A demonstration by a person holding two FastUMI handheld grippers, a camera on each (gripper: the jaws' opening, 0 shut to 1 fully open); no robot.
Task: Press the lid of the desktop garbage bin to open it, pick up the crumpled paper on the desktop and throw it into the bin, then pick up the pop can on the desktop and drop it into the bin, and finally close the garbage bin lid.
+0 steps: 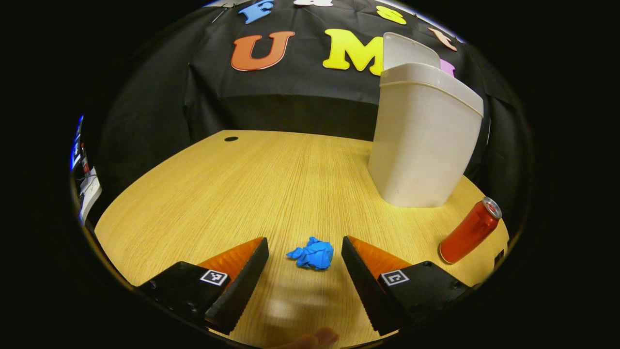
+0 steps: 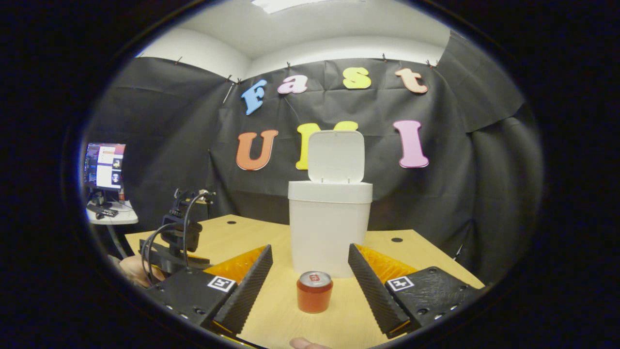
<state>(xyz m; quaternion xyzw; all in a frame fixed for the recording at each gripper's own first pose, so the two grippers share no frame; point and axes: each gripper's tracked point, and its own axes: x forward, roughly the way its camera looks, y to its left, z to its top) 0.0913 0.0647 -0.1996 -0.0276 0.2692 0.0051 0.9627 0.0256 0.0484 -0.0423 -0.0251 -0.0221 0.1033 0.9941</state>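
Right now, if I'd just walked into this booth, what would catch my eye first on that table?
Probably the tall white bin standing at the back of the wooden table, its lid flipped up. Next, the bright blue crumpled paper lying on the table between the open fingers of the left gripper. Then the red pop can, standing upright in front of the bin, framed by the open right gripper.

Both views are evenly and brightly lit from overhead; in the right gripper view a ceiling light panel (image 2: 286,5) glares white above the claw. A soft blurred shadow (image 1: 295,303) lies on the table (image 1: 232,194) between the left gripper's (image 1: 305,257) fingers. Fisheye distortion bows the table edges and darkens the rims. Focus is sharp ahead of each claw.
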